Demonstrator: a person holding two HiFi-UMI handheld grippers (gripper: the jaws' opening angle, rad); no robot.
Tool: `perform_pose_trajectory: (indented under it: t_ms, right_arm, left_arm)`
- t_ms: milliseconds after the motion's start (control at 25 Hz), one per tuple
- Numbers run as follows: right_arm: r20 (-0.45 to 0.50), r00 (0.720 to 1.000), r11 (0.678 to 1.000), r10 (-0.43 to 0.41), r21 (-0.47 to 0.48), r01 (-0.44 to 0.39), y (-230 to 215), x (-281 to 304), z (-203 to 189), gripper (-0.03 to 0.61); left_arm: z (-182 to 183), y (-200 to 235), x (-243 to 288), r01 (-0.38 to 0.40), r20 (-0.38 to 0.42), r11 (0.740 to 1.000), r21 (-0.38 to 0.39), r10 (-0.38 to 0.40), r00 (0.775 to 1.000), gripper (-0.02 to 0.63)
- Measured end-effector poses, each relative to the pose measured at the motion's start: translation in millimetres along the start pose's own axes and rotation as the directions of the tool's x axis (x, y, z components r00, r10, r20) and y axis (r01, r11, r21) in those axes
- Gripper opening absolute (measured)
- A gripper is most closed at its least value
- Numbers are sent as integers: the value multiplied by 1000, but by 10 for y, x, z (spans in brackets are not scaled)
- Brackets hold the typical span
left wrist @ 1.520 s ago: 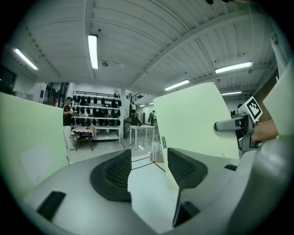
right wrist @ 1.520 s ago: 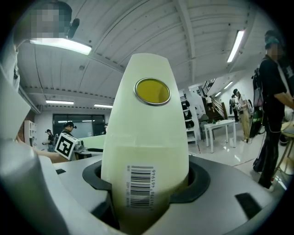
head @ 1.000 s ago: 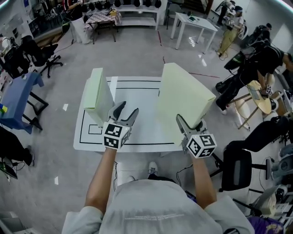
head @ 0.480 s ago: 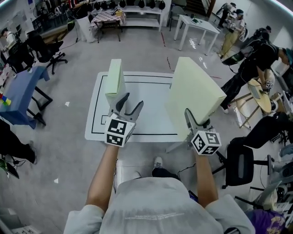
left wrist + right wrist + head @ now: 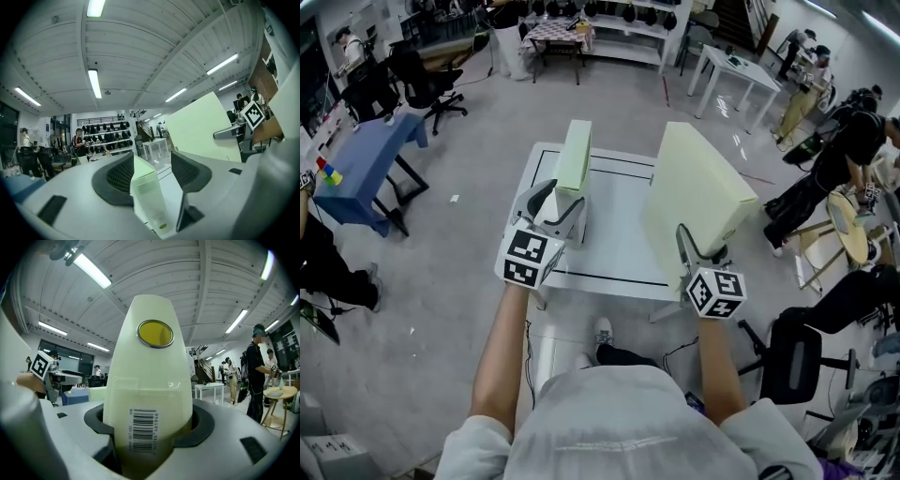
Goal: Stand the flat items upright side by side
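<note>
Left tool (image 5: 561,199) grips the near end of a slim pale-green box (image 5: 574,155), upright over the white bench (image 5: 614,234). Right tool (image 5: 701,248) clamps a larger barcoded box (image 5: 698,192), also upright, near but apart.

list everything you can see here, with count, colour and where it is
table: 1, white with black lines, centre
left flat item: 1, pale green, upright over the table's left part
right flat item: 1, pale green, upright over its right edge
blue table: 1, blue, far left
white side table: 1, white, upper right
office chairs: at least 2, black, upper left and lower right
people: several, right edge
left gripper: 1, grey, clamping the left flat item
right gripper: 1, grey, clamping the right flat item
</note>
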State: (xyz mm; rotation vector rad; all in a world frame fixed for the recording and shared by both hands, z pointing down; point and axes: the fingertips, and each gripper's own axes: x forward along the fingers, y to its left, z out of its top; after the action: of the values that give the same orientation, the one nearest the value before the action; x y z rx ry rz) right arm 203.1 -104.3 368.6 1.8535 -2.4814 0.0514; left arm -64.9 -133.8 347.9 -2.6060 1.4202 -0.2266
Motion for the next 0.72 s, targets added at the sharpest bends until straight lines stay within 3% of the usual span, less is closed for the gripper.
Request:
perform_pose_trajectory:
  t_ms: [80, 160, 280, 400, 520, 640, 720]
  right_arm:
    - [-11, 1000, 1000, -7, -16, 7, 68, 154, -58, 341]
    - [-18, 1000, 1000, -4, -23, 4, 136, 324, -123, 341]
    - [-25, 1000, 999, 13, -46, -14, 224, 585, -222, 341]
    - [-22, 1000, 997, 21, -80, -22, 320, 846, -303, 341]
    - [-14, 1000, 994, 13, -110, -14, 395, 1078, -426, 341]
    - [-16, 1000, 987, 19, -157, -22, 477, 1281, -566, 341]
    - [-16, 999, 983, 32, -178, -35, 536, 1390, -650, 341]
  left_arm:
    - [-101, 113, 23, 0, -32, 1000, -31, -1, 999, 259]
    - [-214, 250, 54, -4, -43, 991, -133, -2, 999, 259]
    - [-350, 433, 119, -13, -47, 947, -320, -2, 999, 259]
    - [-379, 580, 217, -13, -35, 910, -415, -1, 999, 259]
    - [-417, 643, 346, -5, -42, 892, -451, -16, 999, 253]
    - [-510, 585, 458, 17, -109, 915, -404, -66, 992, 253]
    - [-528, 533, 500, 48, -124, 915, -401, -106, 987, 253]
